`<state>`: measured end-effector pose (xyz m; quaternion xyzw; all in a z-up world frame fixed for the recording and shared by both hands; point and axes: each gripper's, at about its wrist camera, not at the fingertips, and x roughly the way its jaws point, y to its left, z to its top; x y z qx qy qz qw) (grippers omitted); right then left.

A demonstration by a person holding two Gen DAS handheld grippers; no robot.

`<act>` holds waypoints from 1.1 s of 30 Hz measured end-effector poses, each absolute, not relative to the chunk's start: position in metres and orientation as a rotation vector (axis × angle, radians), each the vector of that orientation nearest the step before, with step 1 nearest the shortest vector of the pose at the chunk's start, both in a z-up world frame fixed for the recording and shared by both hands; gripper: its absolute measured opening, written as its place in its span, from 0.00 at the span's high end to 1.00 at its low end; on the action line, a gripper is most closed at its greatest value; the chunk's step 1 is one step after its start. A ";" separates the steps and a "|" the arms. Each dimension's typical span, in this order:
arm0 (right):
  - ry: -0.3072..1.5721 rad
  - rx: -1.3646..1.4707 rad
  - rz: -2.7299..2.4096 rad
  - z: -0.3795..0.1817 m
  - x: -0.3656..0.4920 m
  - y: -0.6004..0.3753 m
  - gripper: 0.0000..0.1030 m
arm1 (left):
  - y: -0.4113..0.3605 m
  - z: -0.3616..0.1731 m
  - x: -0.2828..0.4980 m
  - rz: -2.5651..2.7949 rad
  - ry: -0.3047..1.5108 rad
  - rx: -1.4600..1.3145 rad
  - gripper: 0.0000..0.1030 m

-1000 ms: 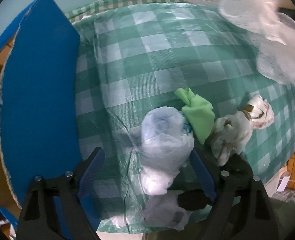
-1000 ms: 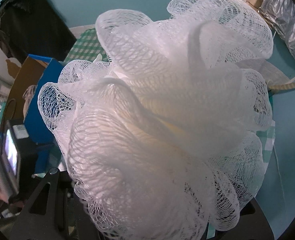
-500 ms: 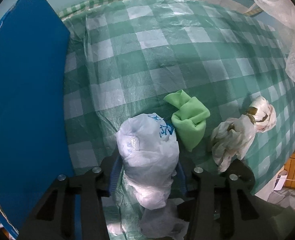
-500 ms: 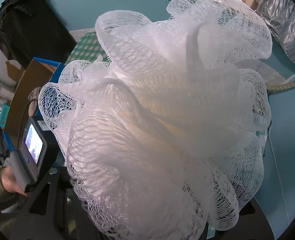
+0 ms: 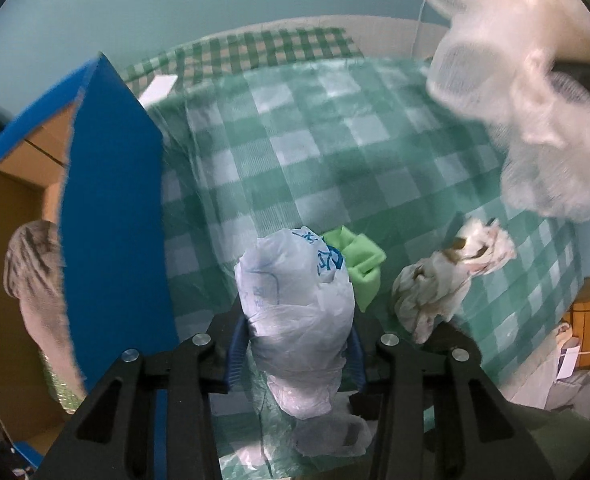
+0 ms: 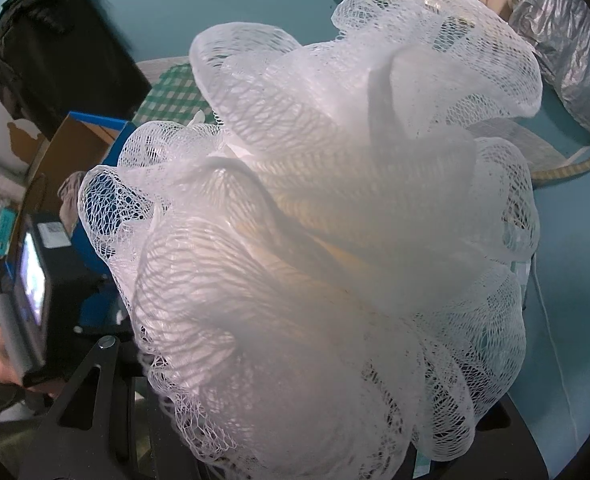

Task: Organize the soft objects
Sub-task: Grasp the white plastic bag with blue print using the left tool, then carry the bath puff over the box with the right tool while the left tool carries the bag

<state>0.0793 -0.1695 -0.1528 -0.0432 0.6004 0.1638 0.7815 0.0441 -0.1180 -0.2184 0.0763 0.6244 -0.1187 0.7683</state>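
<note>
With the left gripper point(image 5: 295, 360) just closed on a plastic bag point(image 5: 295, 312) and the right gripper point(image 6: 315, 420) clamping a mesh sponge point(image 6: 327, 220), a green cloth point(image 5: 361, 264) and a stained rag point(image 5: 435, 288) remained near the desk's point(image 5: 335, 140) front edge.

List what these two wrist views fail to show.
- Right wrist view: the white mesh bath pouf hides the right gripper's fingers and most of the table.
- Left wrist view: the blue cardboard flap hides part of the box interior.
- Left wrist view: the crumpled white plastic bag covers the left gripper's pads.
</note>
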 end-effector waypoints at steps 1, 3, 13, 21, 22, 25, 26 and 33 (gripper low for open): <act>1.296 -0.091 0.353 -0.153 0.080 -0.169 0.50 | -0.116 -0.214 0.043 -0.257 1.344 0.159 0.59; 1.291 -0.090 0.352 -0.151 0.080 -0.168 0.50 | -0.113 -0.208 0.037 -0.251 1.324 0.144 0.59; 1.271 -0.084 0.360 -0.140 0.078 -0.163 0.50 | -0.084 -0.154 0.044 -0.229 1.228 0.083 0.59; 1.257 -0.082 0.378 -0.132 0.077 -0.155 0.50 | -0.064 -0.122 0.050 -0.195 1.165 0.032 0.59; 1.254 -0.083 0.384 -0.131 0.077 -0.154 0.50 | -0.062 -0.119 0.050 -0.191 1.157 0.029 0.59; 1.247 -0.088 0.394 -0.129 0.076 -0.151 0.50 | -0.056 -0.111 0.049 -0.180 1.139 0.024 0.59; 1.244 -0.089 0.399 -0.128 0.077 -0.150 0.50 | -0.054 -0.110 0.048 -0.177 1.135 0.022 0.59; 1.232 -0.099 0.434 -0.123 0.063 -0.150 0.50 | -0.034 -0.097 0.043 -0.140 1.112 -0.009 0.59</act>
